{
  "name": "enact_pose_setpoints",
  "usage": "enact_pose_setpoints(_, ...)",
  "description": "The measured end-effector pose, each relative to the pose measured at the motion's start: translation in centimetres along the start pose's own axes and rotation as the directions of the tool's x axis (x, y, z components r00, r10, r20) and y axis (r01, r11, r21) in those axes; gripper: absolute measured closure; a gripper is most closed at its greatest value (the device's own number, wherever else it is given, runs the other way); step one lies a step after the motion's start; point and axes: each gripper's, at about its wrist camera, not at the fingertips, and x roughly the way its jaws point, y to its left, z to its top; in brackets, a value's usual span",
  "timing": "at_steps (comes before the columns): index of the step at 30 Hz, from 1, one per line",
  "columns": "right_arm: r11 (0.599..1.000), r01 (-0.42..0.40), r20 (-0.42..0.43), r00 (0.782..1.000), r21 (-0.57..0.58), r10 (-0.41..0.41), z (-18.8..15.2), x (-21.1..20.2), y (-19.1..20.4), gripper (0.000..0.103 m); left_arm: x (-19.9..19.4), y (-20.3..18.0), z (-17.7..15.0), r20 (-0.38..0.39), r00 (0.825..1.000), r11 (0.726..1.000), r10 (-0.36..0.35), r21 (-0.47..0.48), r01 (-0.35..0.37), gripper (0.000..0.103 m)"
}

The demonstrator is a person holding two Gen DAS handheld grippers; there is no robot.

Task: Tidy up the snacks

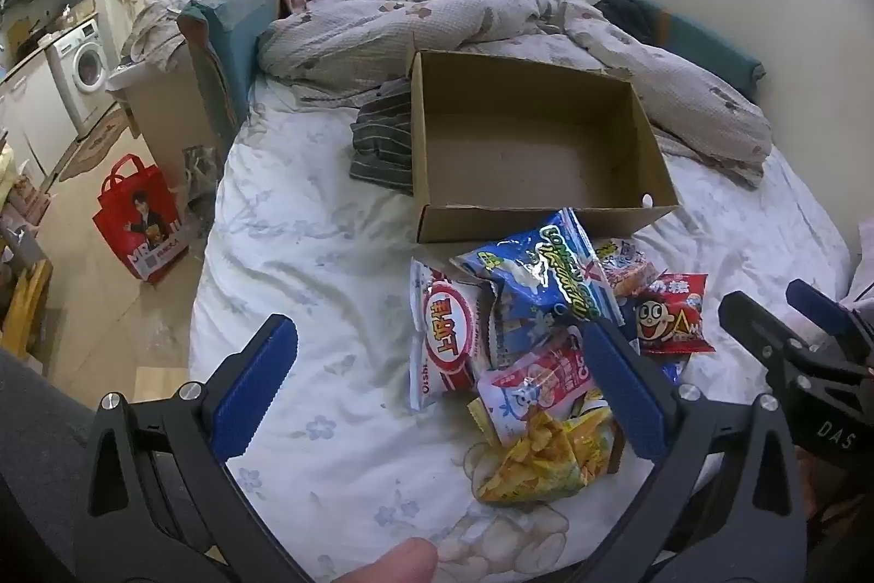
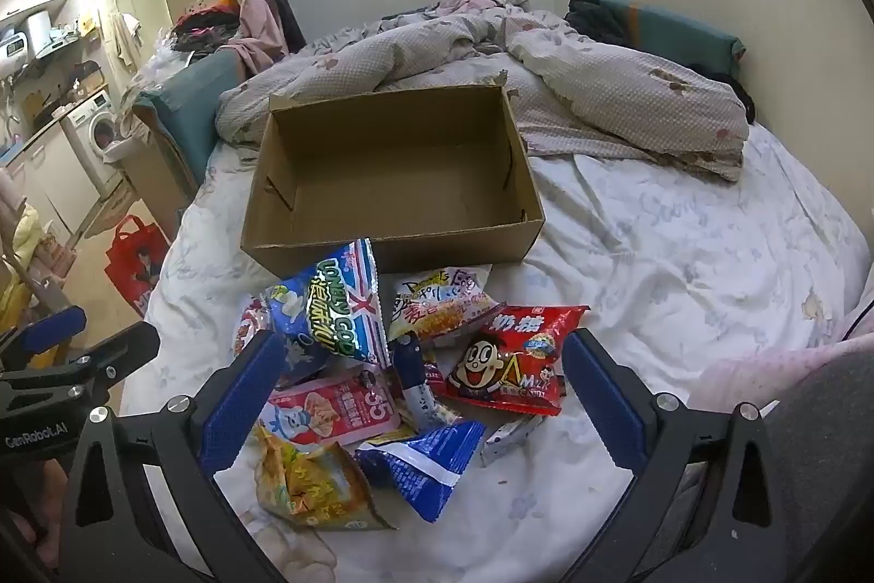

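An open, empty cardboard box (image 1: 535,146) (image 2: 393,178) sits on the bed. In front of it lies a pile of snack bags: a blue bag (image 1: 541,271) (image 2: 333,310), a red milk candy bag (image 1: 674,321) (image 2: 513,359), a white Oishi bag (image 1: 445,342), a pink bag (image 1: 538,378) (image 2: 333,411), a yellow chip bag (image 1: 541,463) (image 2: 311,479) and a dark blue bag (image 2: 426,457). My left gripper (image 1: 437,392) is open and empty above the pile's near left side. My right gripper (image 2: 415,397) is open and empty over the pile; it also shows in the left wrist view (image 1: 775,310).
A crumpled duvet (image 1: 491,20) (image 2: 546,69) lies behind the box, with striped clothing (image 1: 382,140) at its left. The bed sheet (image 1: 306,288) (image 2: 683,255) spreads around the pile. A red bag (image 1: 142,222) stands on the floor left of the bed.
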Motion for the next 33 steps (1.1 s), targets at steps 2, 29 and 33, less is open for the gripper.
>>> enact_pose_setpoints(2, 1.000, 0.012, -0.007, 1.000, -0.005, -0.012, 0.02, 0.04, 0.02, 0.000, -0.12, -0.05, 0.06, 0.011, 1.000, 1.000, 0.007, 0.005, -0.007, 0.000)
enact_pose_setpoints(29, 1.000, 0.009, 0.003, 1.000, -0.007, -0.009, 0.03, -0.06, 0.03, 0.000, -0.39, 0.03, -0.09, 0.009, 1.000, 1.000, -0.002, -0.003, 0.002, 0.000)
enact_pose_setpoints(33, 1.000, 0.010, 0.003, 1.000, -0.005, -0.010, 0.02, -0.05, -0.02, 0.000, -0.40, 0.09, -0.12, 0.006, 1.000, 1.000, -0.002, -0.004, 0.002, 0.000)
